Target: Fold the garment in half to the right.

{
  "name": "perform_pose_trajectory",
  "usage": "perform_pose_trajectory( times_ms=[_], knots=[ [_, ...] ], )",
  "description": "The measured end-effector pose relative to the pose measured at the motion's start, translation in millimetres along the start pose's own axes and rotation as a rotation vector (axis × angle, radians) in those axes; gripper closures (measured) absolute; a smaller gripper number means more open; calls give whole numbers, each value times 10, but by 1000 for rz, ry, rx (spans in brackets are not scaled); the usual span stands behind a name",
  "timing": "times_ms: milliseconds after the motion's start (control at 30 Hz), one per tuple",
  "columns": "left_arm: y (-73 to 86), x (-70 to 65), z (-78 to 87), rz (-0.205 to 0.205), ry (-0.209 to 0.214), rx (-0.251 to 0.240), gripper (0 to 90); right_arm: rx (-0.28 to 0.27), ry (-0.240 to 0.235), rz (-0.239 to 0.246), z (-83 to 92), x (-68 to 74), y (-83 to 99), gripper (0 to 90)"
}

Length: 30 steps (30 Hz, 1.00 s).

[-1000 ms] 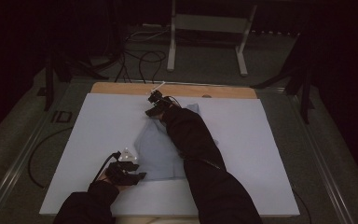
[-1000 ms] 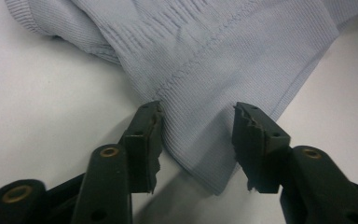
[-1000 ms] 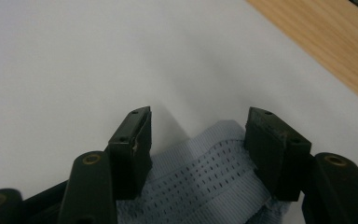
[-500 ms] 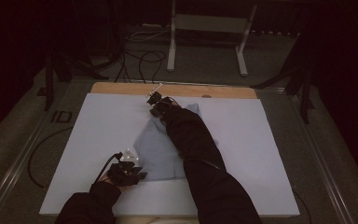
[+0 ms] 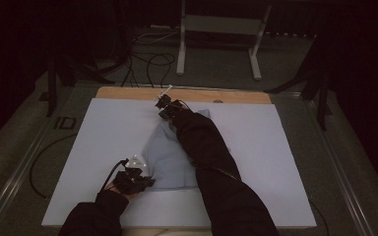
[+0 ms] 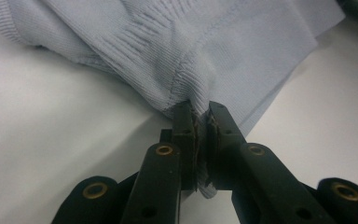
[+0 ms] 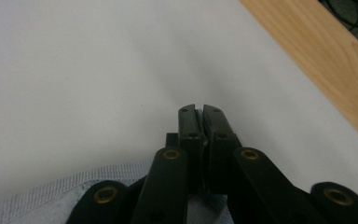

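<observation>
On the white table [image 5: 285,162], little has shifted since the earlier frames: both hands sit where they were, and the pale blue garment [image 5: 170,157] lies in much the same crumpled spread, but both pairs of fingers have just been closing. The garment's long axis runs from the near edge of the table, left of the middle, up toward the far edge by the wooden strip [image 5: 128,93], leaning slightly rightward as it goes; the person's right sleeve [image 5: 204,147] lies over it. The left gripper [image 5: 134,180] at the near end has its fingers [image 6: 185,128] pinched together on a seamed, ribbed edge of the cloth [image 6: 186,56], fabric bunched between the pads. The right gripper [image 5: 166,107] at the far end has its fingers [image 7: 189,126] clamped nearly flush, with a thin sliver of the cloth's hem [image 7: 74,186] caught between them.
</observation>
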State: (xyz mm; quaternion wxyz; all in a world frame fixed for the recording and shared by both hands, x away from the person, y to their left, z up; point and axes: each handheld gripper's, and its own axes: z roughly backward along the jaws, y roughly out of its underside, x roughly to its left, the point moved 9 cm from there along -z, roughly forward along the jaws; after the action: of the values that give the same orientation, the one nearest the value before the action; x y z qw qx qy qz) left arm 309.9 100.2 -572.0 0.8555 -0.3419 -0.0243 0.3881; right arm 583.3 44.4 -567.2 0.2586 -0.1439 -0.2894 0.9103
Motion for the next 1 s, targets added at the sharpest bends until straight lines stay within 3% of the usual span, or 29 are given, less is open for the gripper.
perform_pose_trajectory(
  times_ms=[500,1000],
  knots=[
    [-106,-82,78,-23,26,-14,847,-61,5,-3,299,-66,-104,880],
    [-316,-198,115,-59,37,-31,849,-115,12,-8,567,-144,-144,880]
  ],
)
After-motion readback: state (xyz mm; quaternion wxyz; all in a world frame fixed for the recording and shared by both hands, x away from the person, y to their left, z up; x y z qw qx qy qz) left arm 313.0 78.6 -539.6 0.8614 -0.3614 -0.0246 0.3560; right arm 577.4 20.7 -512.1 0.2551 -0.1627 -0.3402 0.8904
